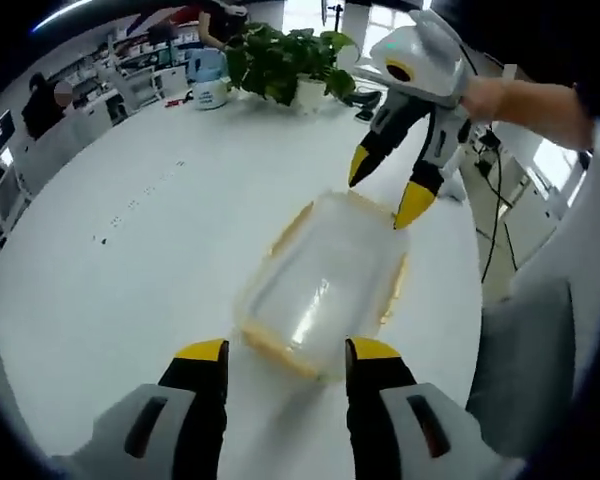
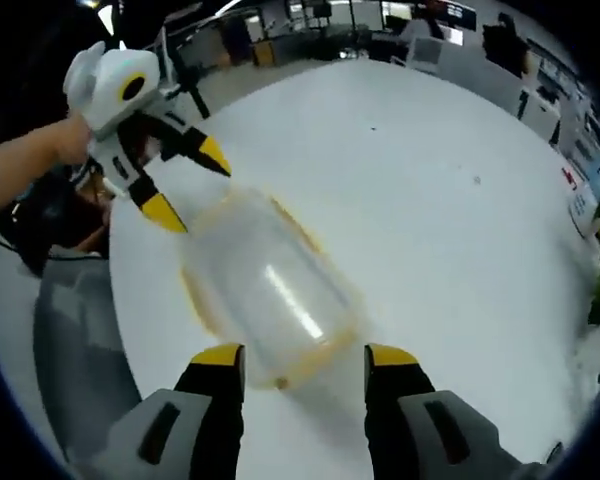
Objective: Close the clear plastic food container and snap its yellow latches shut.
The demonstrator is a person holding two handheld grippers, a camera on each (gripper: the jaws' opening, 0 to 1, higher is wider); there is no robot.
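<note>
On the white table point(image 1: 130, 260) lies the clear food container point(image 1: 325, 285), lid on, between two gripped tools. Left gripper point(image 1: 285, 352) and right gripper point(image 2: 304, 358) stand apart, holding nothing. Risk: one-sided pressure on a yellow latch point(image 1: 280, 350) may slide the light box.

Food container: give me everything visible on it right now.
The clear plastic food container is a rounded rectangle of see-through plastic with yellow latches along its edges. It lies flat on the white table with its lid on. Whether the latches are snapped shut cannot be told. The left gripper and right gripper stand open at opposite ends. Contact cannot be told.
</note>
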